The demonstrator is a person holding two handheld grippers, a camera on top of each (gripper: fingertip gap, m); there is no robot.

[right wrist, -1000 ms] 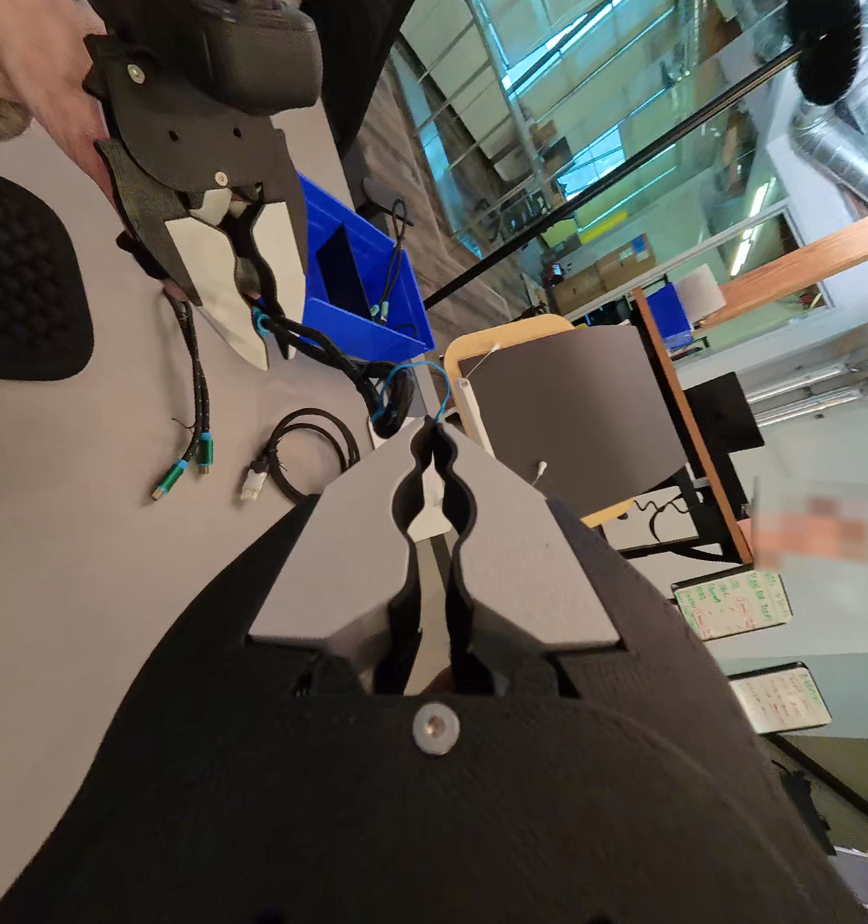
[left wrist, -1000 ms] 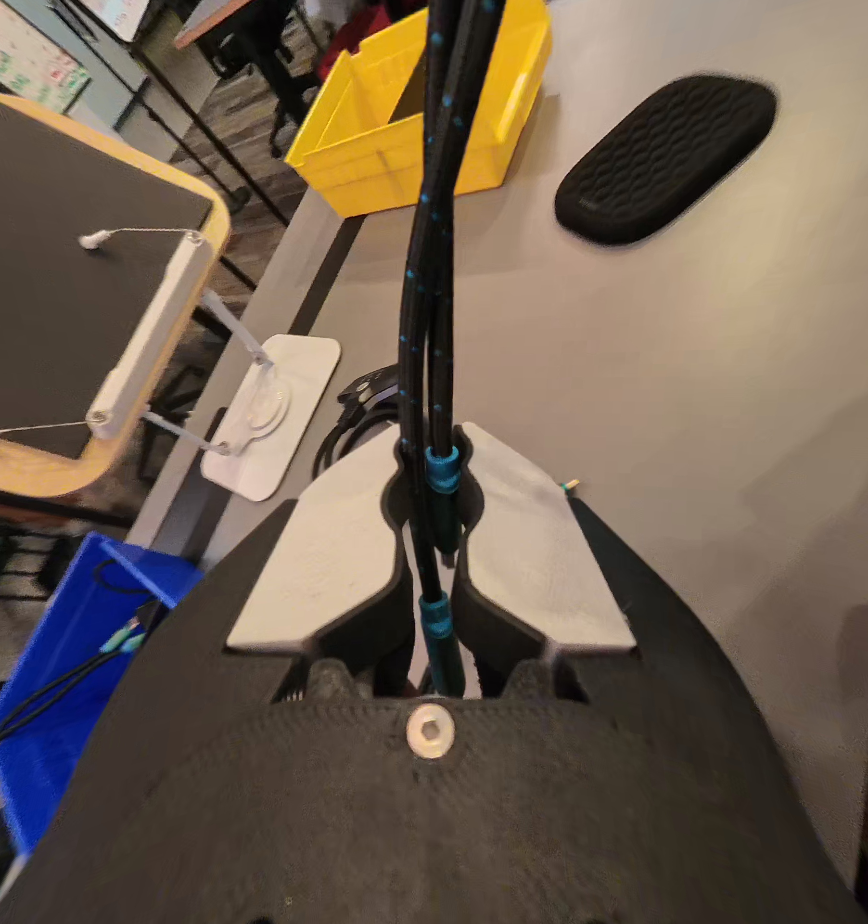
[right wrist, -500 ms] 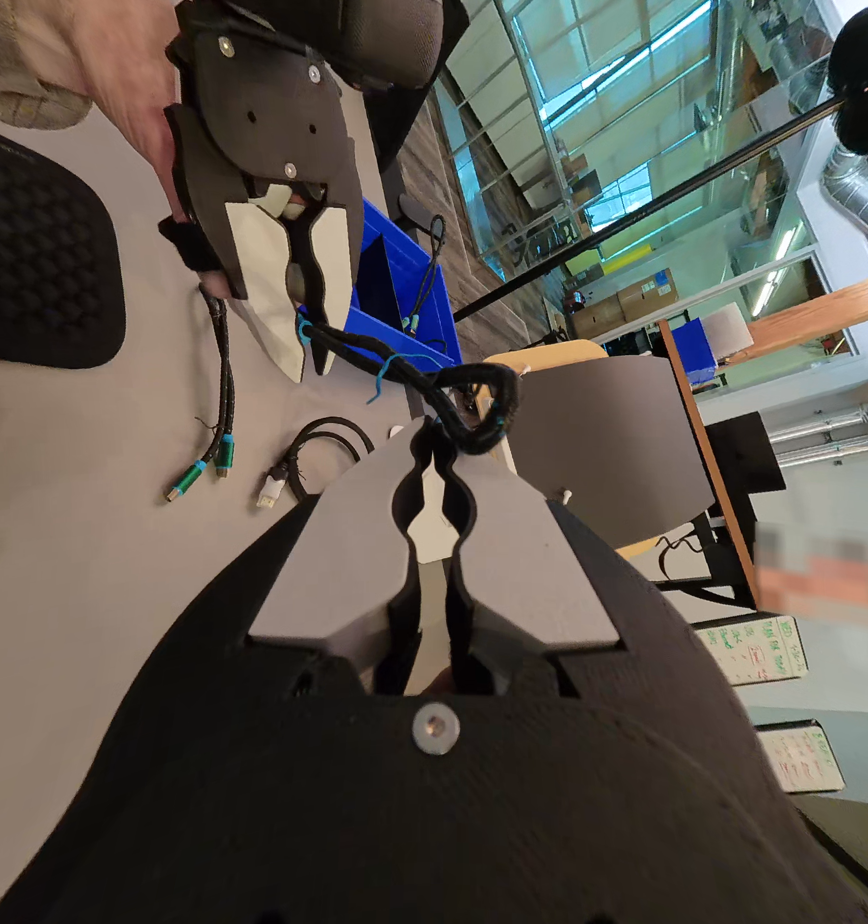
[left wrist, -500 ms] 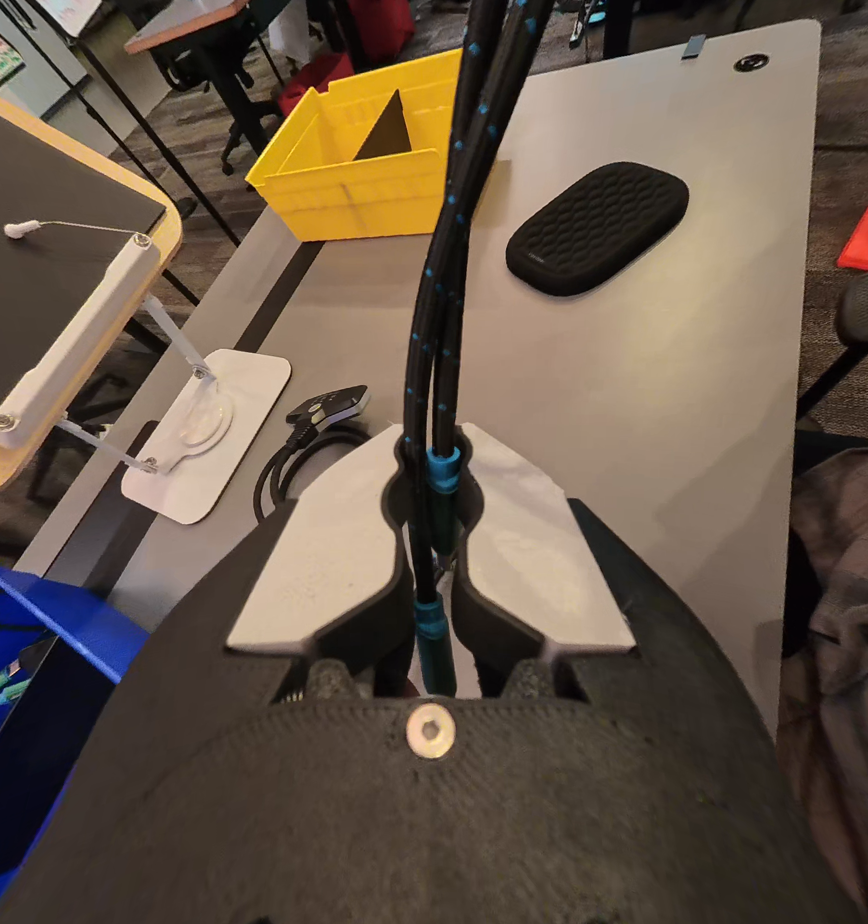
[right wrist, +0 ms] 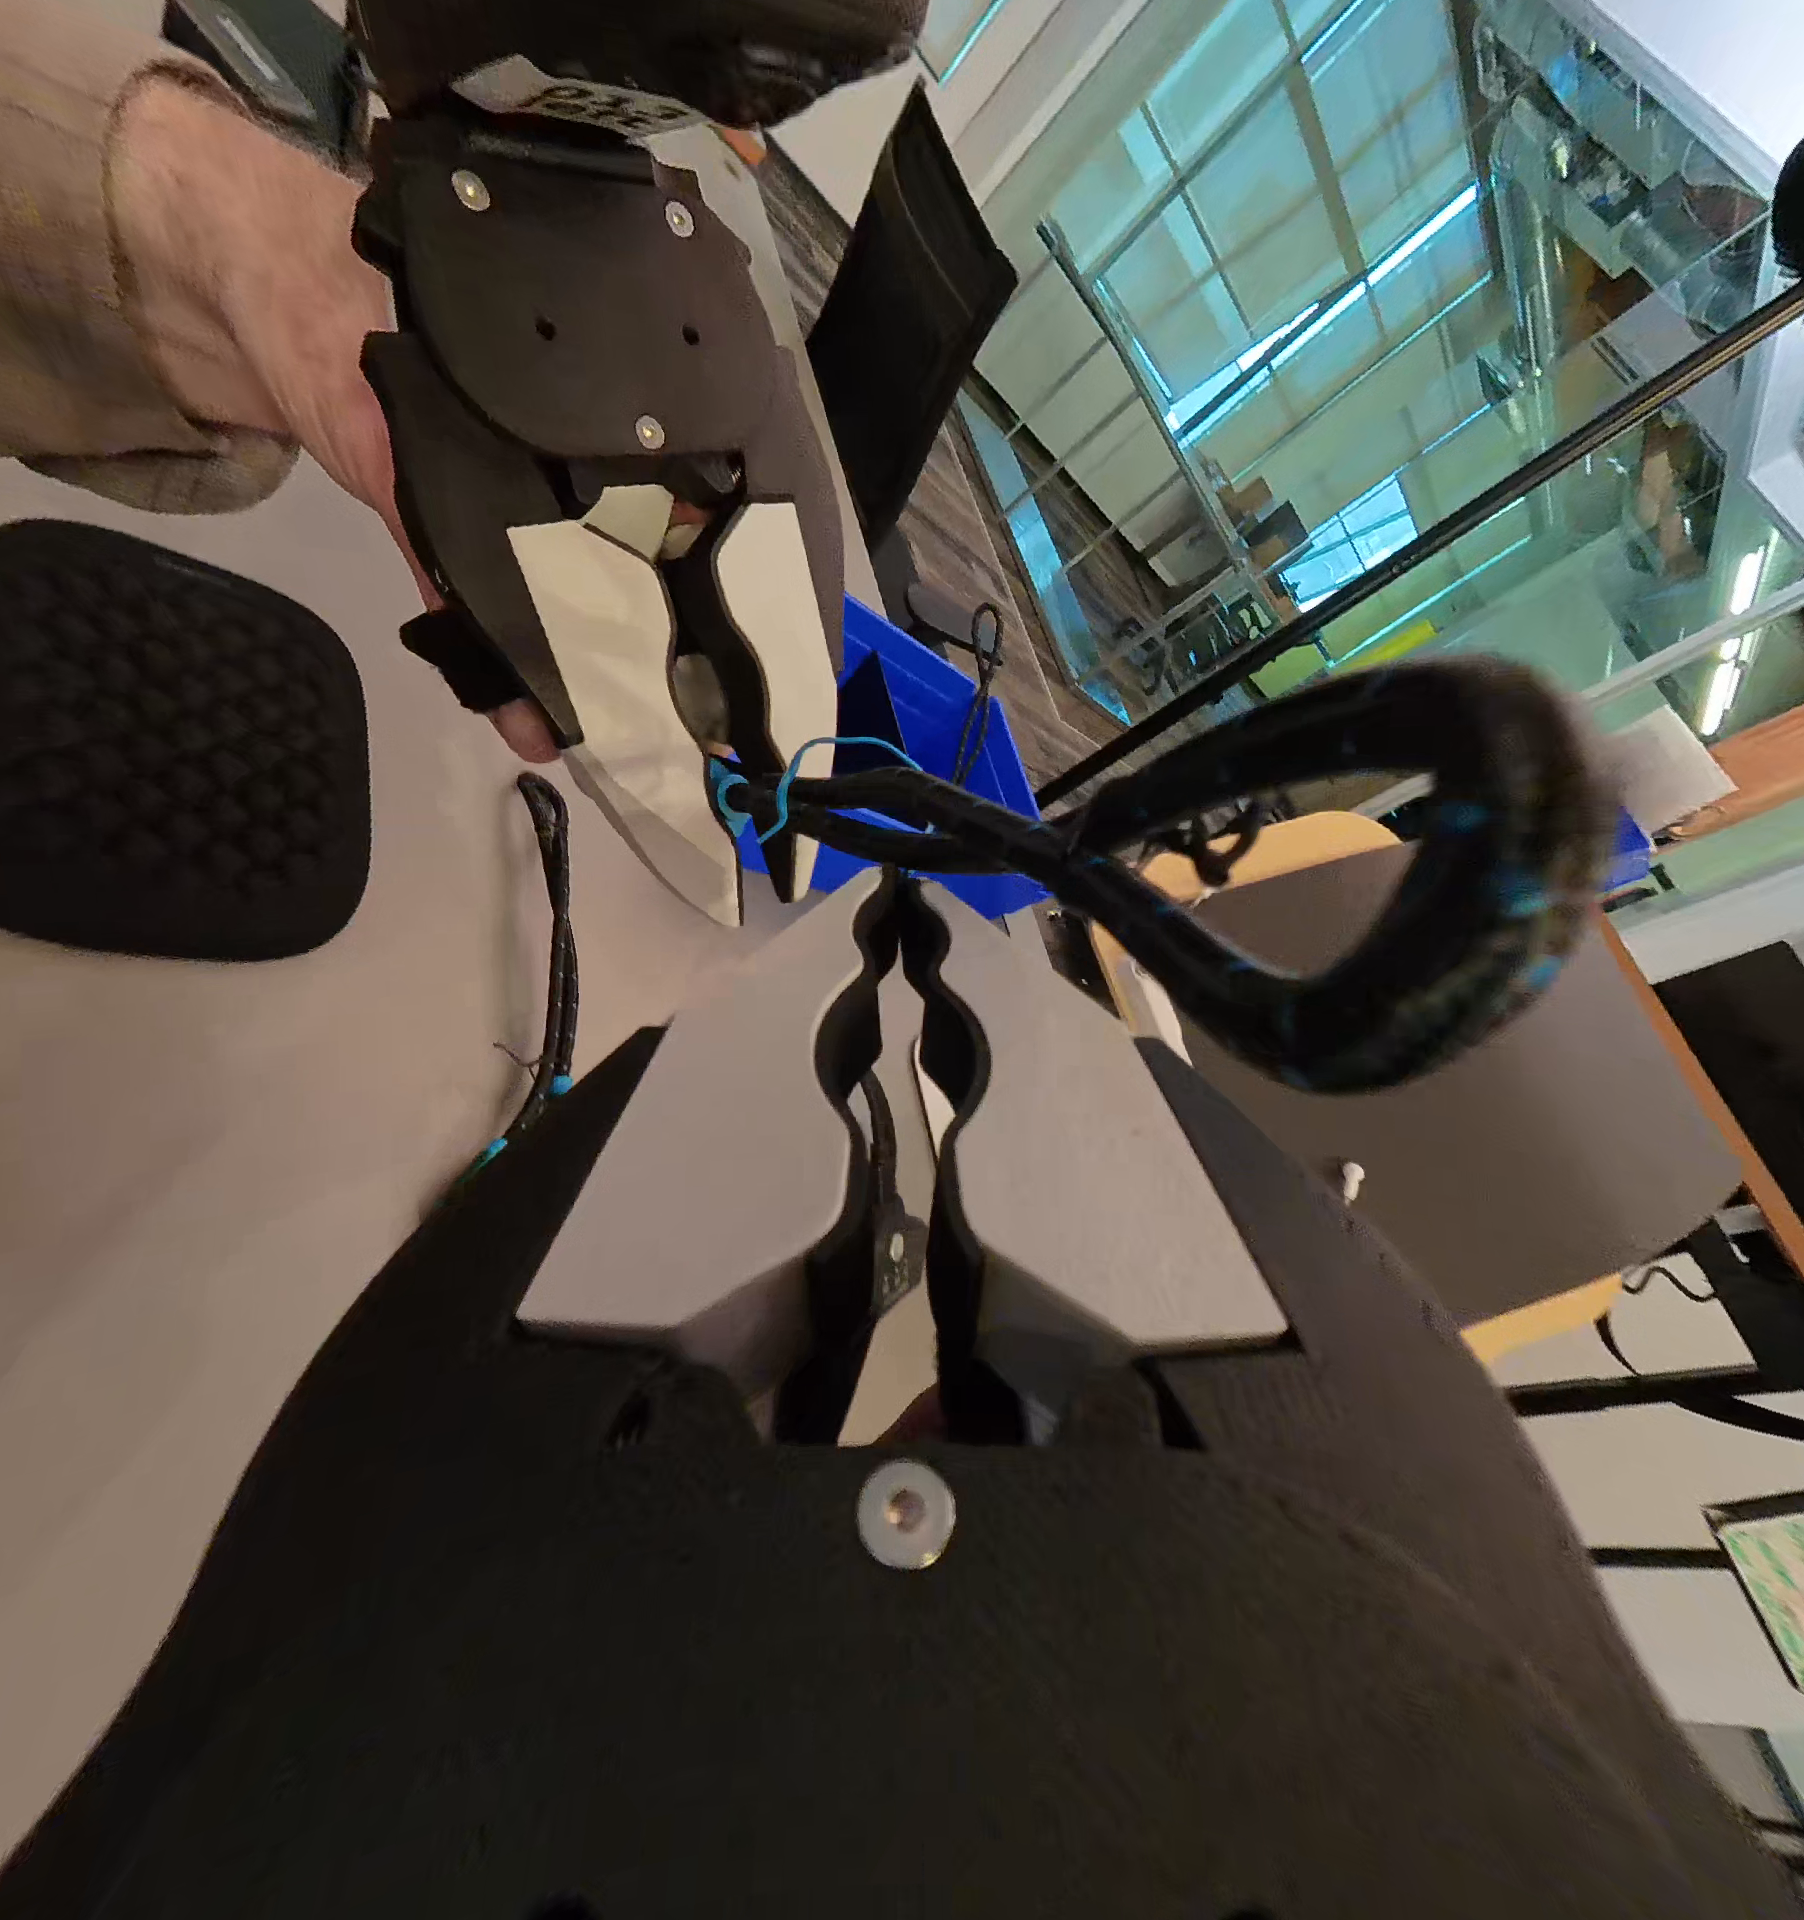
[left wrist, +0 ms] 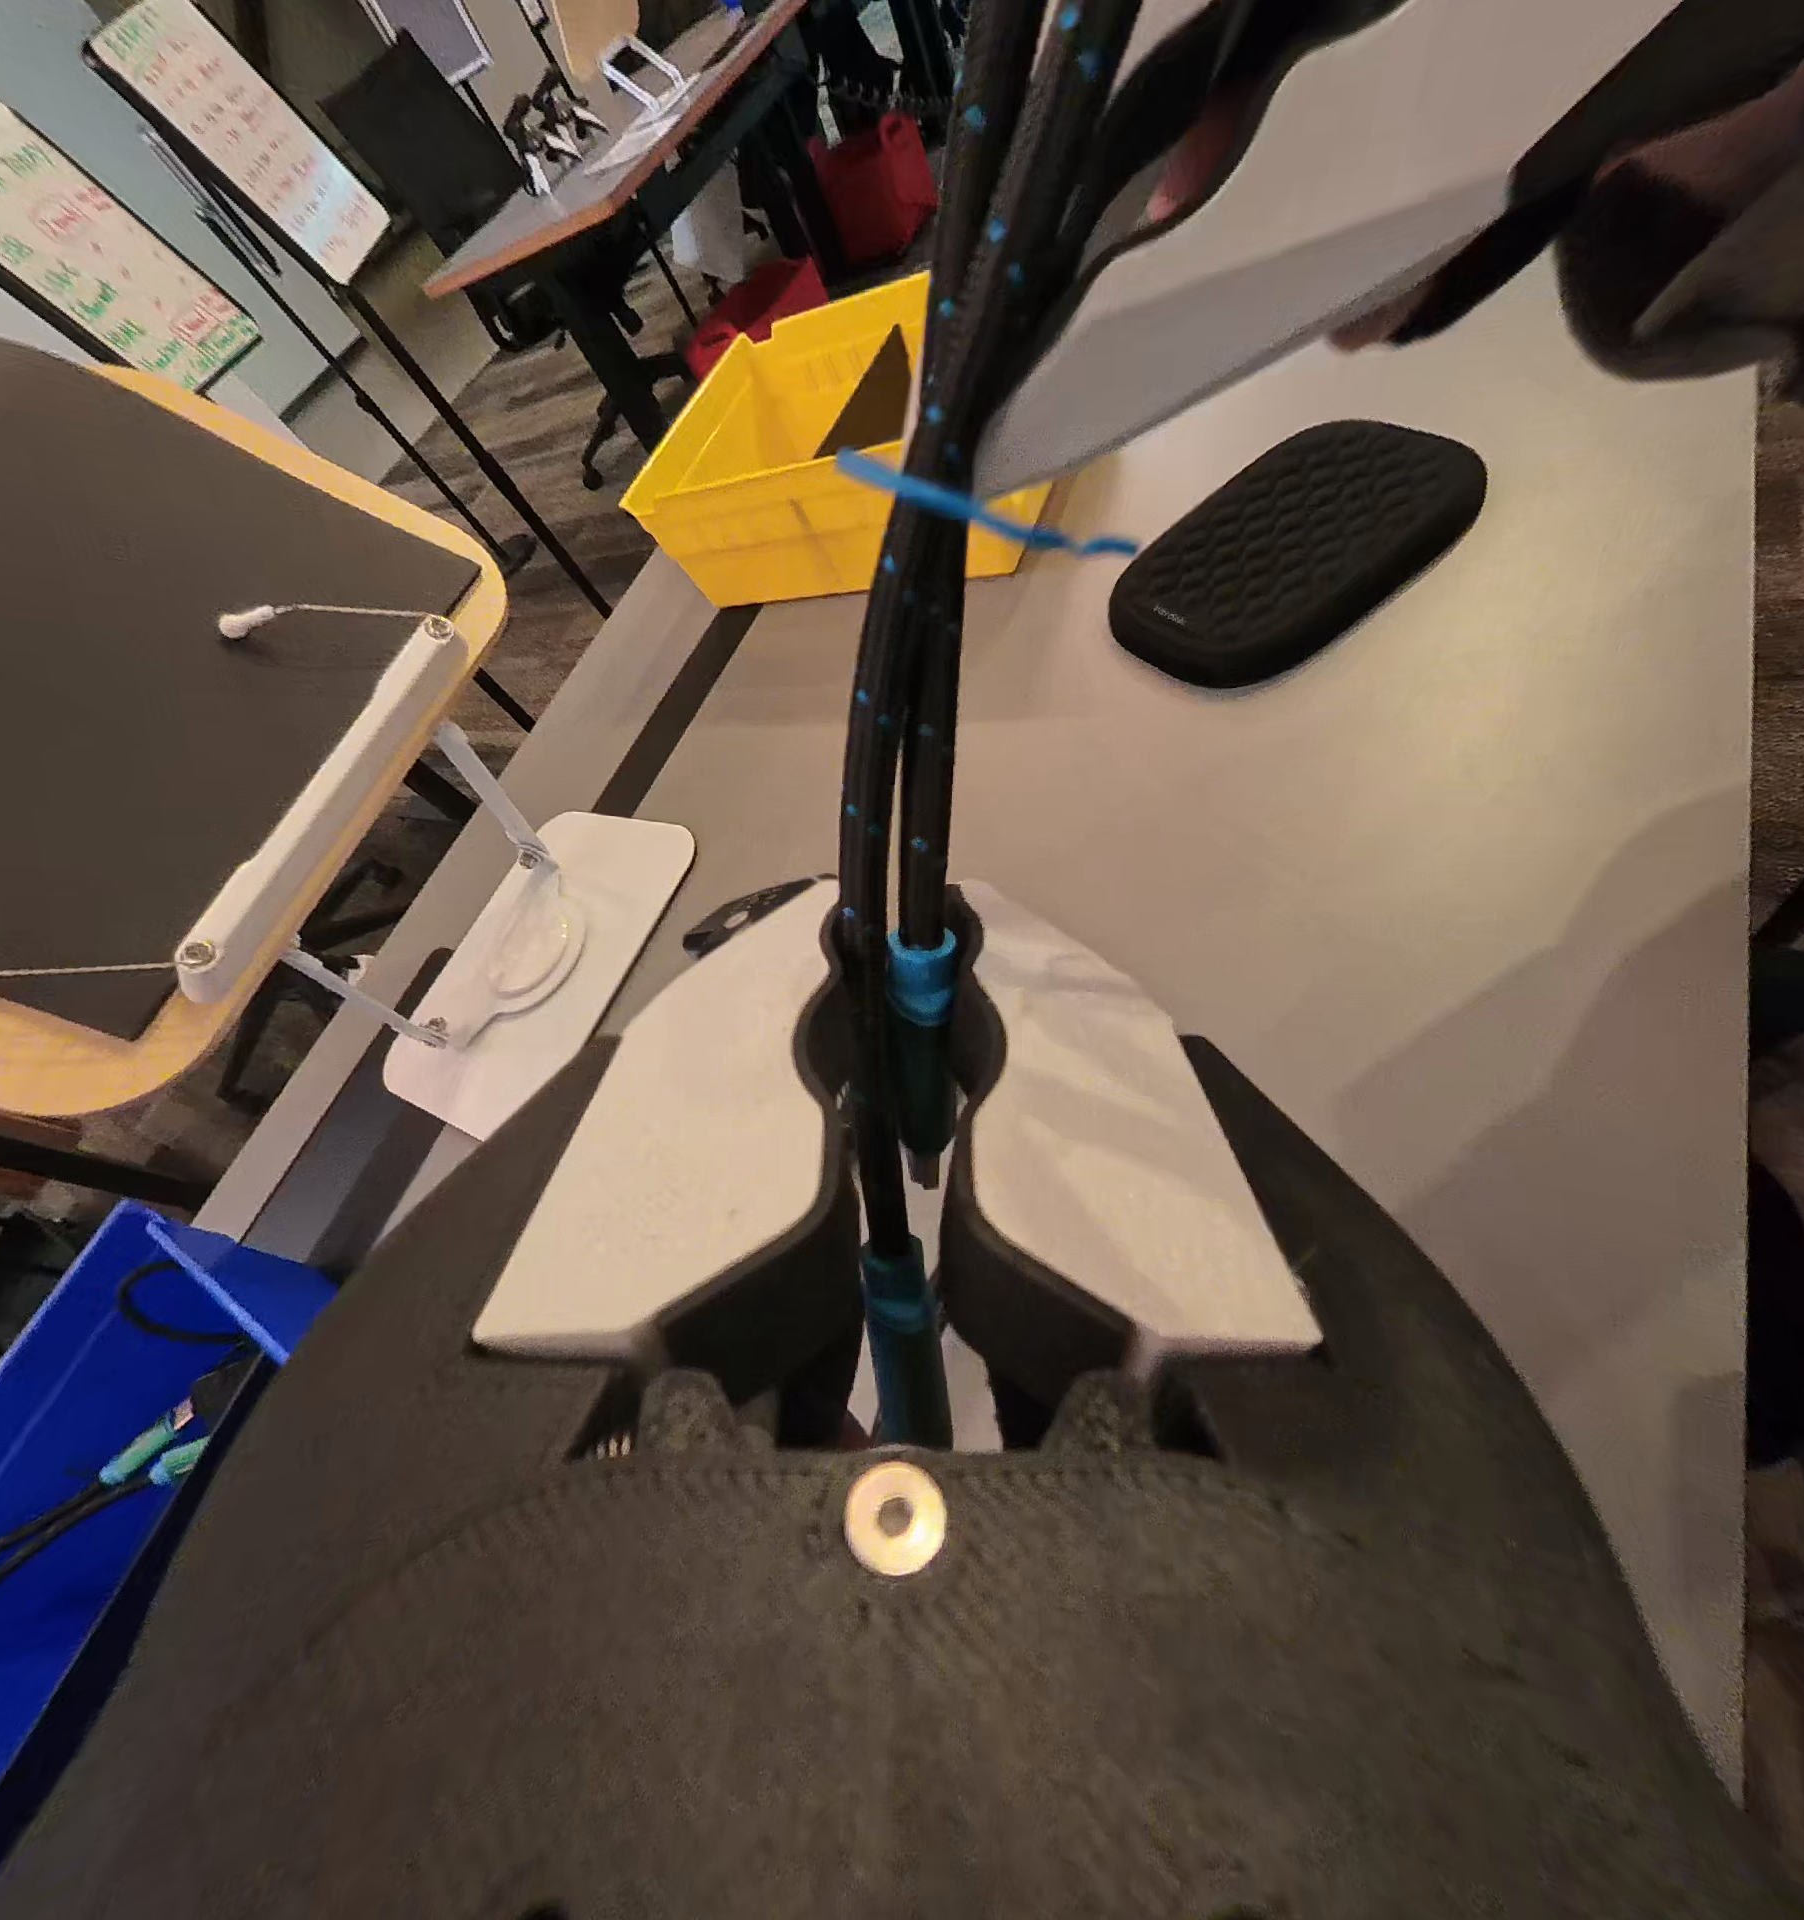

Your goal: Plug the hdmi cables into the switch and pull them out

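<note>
Grey surface [left wrist: 1293,935] runs wide under both tools, a yellow bin [left wrist: 773,499] at its far edge and a black pad [left wrist: 1303,551] alongside. Left hand-held gripper [left wrist: 903,977] is clamped on the braided hdmi cables [left wrist: 882,748], teal-collared plugs sitting between its fingers. Right hand-held gripper [right wrist: 893,914] looks pressed together, and whether it pinches the looping bundle I cannot tell. No switch shows for certain, and spare plug ends [right wrist: 524,1122] lie loose, so by my reading plugging in hasn't begun and pulling out waits behind it.
</note>
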